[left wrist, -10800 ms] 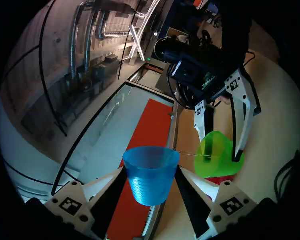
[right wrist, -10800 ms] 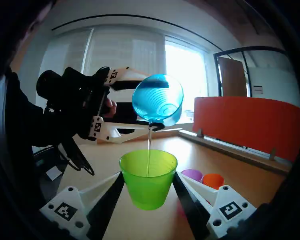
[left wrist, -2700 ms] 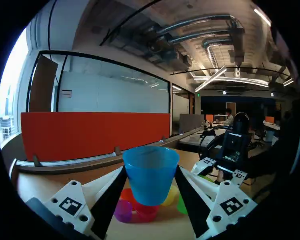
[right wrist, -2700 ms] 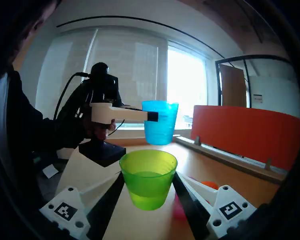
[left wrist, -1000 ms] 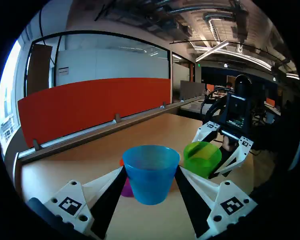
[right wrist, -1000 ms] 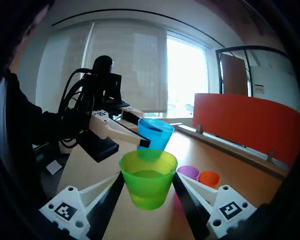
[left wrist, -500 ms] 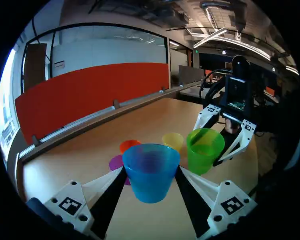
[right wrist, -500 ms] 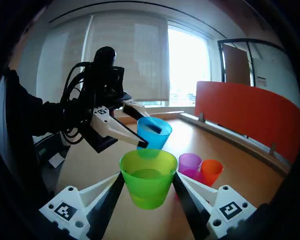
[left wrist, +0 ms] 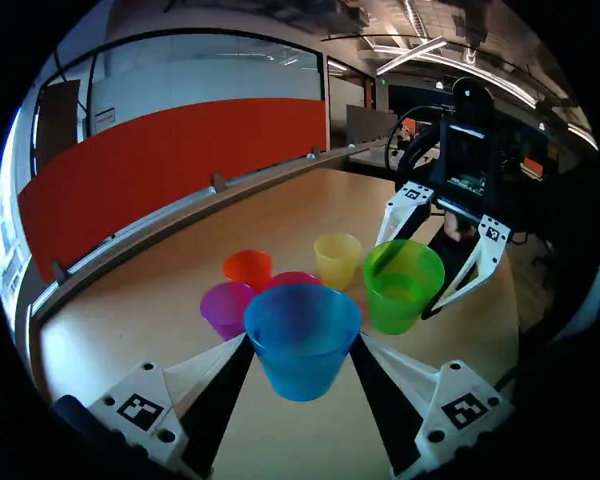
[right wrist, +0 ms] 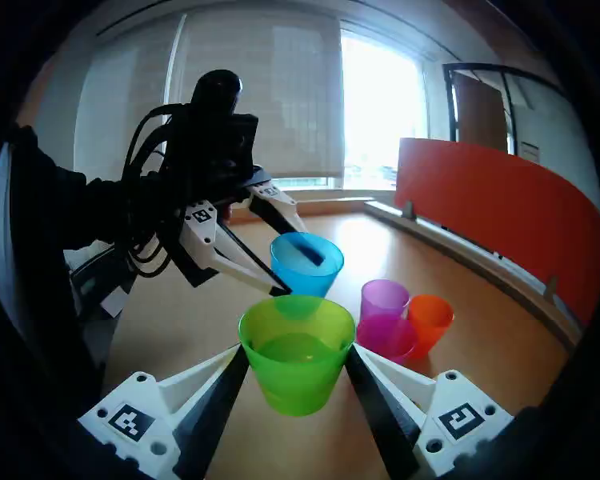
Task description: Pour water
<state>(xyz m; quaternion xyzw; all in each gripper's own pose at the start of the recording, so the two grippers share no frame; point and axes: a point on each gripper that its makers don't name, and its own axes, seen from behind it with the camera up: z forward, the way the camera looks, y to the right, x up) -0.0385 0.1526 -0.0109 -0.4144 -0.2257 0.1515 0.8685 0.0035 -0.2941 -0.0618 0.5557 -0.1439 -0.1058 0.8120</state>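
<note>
near, in the left gripper view, the left gripper [left wrist: 302, 342] is clenched on an upright blue cup [left wrist: 302, 364]. just to its right, the right gripper [right wrist: 298, 354] grasps an upright green cup [right wrist: 298, 384] with water in it. farther off, purple [left wrist: 225, 307], pink [left wrist: 290, 279], orange [left wrist: 248, 267] and yellow [left wrist: 338, 258] cups cluster on the wooden table [left wrist: 140, 320], with a red partition [left wrist: 164, 160] beyond.

You have no words or numbers to read here. The black-and-white square tags [left wrist: 137, 411] carry patterns only, and the small wall sign [left wrist: 104, 120] is too blurred to make out.
</note>
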